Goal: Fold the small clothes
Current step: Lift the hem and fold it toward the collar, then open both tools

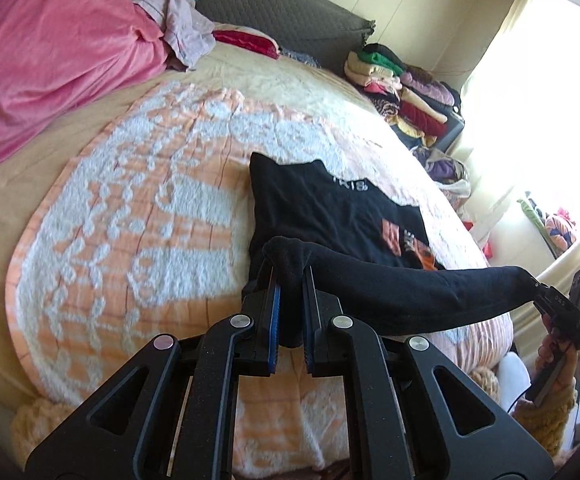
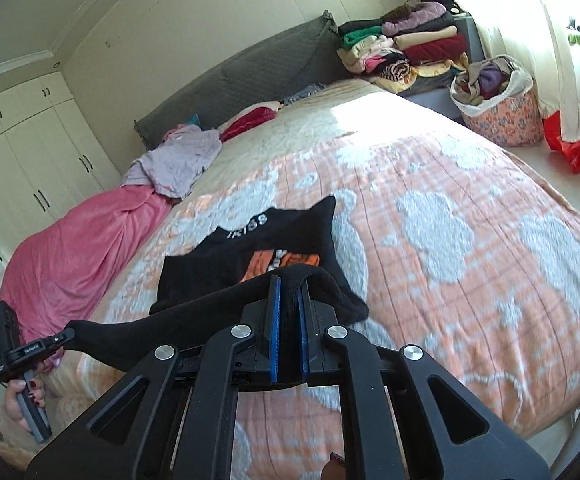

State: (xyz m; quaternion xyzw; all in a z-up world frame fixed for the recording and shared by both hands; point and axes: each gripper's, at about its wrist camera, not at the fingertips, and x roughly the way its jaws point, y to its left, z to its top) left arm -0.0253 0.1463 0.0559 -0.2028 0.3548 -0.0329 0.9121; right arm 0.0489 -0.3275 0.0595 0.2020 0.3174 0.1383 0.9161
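Left claw: fingers pressed together, pinching one corner of the black shirt, with cloth bunched over the fingertips. Right claw: likewise pressed together on the opposite corner of the same hem, fabric trapped between its blue pads. The gripped edge is lifted clear of the bed and stretched as a dark band between the two claws; in the left wrist view it runs toward 3 o'clock to the right claw, in the right wrist view toward 9 o'clock to the left claw. The far part of the garment lies flat on the orange-and-white blanket, near the middle of the bed, showing an orange print and white lettering. A hand with dark-painted nails holds the left claw's handle at 8 o'clock in the right wrist view. Beyond the shirt, at 10 o'clock in the left wrist view, a pink cover lies with a lilac garment on top of it. Behind these stands the grey padded headboard. At 1 o'clock a pile of folded clothes sits beside the bed; a floral basket stands near the bright window.
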